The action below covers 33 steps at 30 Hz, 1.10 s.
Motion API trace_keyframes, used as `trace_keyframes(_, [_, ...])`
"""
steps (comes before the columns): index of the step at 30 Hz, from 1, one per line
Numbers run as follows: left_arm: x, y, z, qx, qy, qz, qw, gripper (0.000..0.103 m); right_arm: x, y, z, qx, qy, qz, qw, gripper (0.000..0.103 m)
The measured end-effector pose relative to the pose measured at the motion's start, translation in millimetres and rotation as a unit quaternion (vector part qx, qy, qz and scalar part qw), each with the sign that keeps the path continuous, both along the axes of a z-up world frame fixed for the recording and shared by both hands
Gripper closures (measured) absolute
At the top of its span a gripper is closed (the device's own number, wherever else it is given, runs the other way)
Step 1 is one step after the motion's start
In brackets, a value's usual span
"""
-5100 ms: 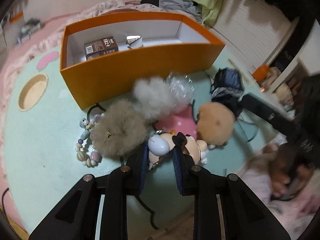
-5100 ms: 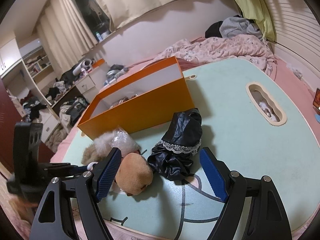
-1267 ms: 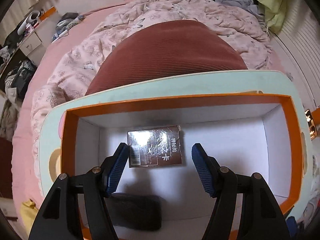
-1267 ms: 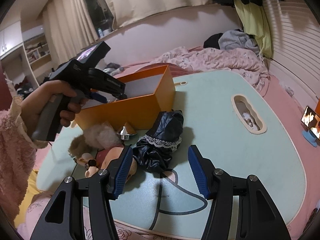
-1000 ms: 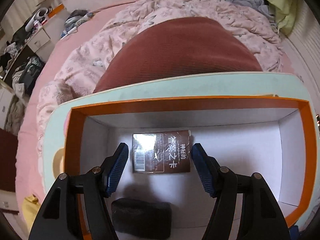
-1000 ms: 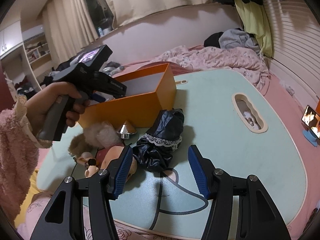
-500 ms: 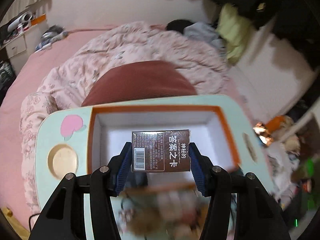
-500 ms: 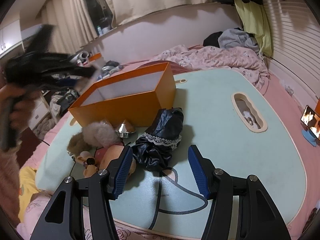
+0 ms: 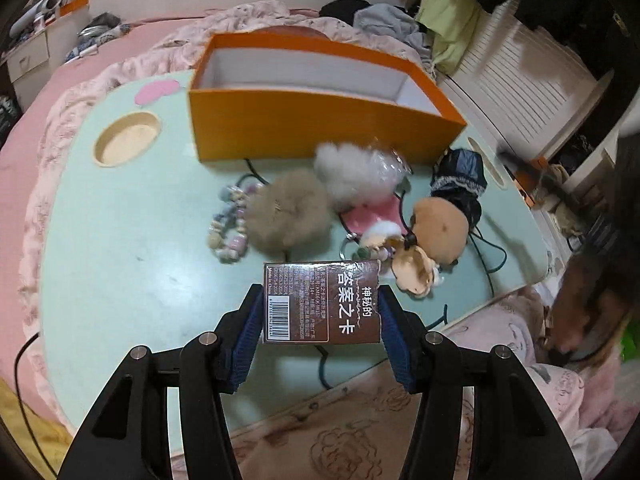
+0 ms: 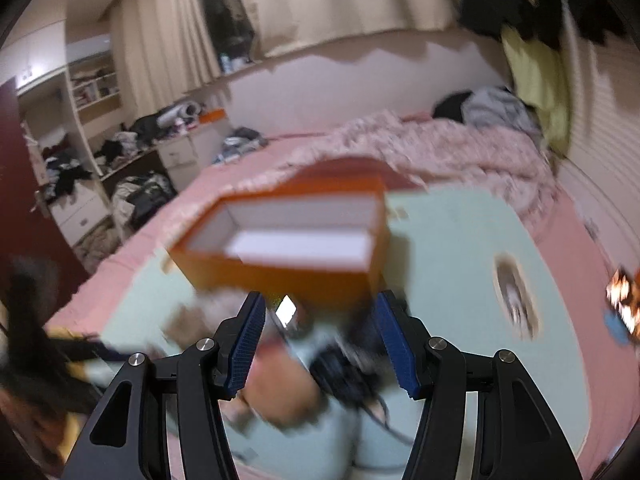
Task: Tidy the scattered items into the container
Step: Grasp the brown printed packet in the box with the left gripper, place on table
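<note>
Left gripper [image 9: 320,320] clamping a brown card box [image 9: 321,302] short of the orange box [image 9: 320,96] ahead; right gripper [image 10: 320,344] empty, jaws apart; a loosened clamp could drop it onto the toys [image 9: 288,212].

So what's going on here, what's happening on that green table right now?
A person is tidying clutter on a mint green table with a handheld claw in each hand. The left claw grips a brown card box above the table's near edge, outside the orange box. Fluffy pom-poms, a bead bracelet, a small doll and a black pouch lie loose. The right claw is open and holds nothing.
</note>
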State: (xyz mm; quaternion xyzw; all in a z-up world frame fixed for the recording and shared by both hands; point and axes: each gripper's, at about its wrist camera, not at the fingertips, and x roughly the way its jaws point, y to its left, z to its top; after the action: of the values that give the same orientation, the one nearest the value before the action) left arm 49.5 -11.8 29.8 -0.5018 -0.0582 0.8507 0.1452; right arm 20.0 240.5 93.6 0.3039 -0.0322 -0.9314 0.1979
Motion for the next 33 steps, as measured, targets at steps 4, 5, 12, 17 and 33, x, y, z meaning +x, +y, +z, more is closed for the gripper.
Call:
trace_keyframes(4, [-4,15,-9,-0.043,0.011,0.012,0.9989,0.046,-45,-47,28,0.102,-0.028,-0.026,0.994,0.045])
trace_keyframes(5, [-6,17,-11,-0.048,0.012,0.019,0.9986,0.046,-54,-56,28,0.105,-0.03,-0.023,0.994,0.045])
trace_keyframes(12, [-6,11,-16,-0.033,0.019,0.035,0.9987,0.045,-96,-94,-6,0.144,-0.09,-0.004,0.985,0.045])
trace_keyframes(17, [-5,1,-17,-0.009,0.017,0.046,0.9988,0.039,-99,-98,-17,0.157,-0.101,-0.004,0.982,0.045])
trace_keyframes(33, [-5,-19,-8,0.035,0.033,0.063,0.9968,0.039,-153,-123,-5,-0.027,-0.26,0.115,0.958,0.045])
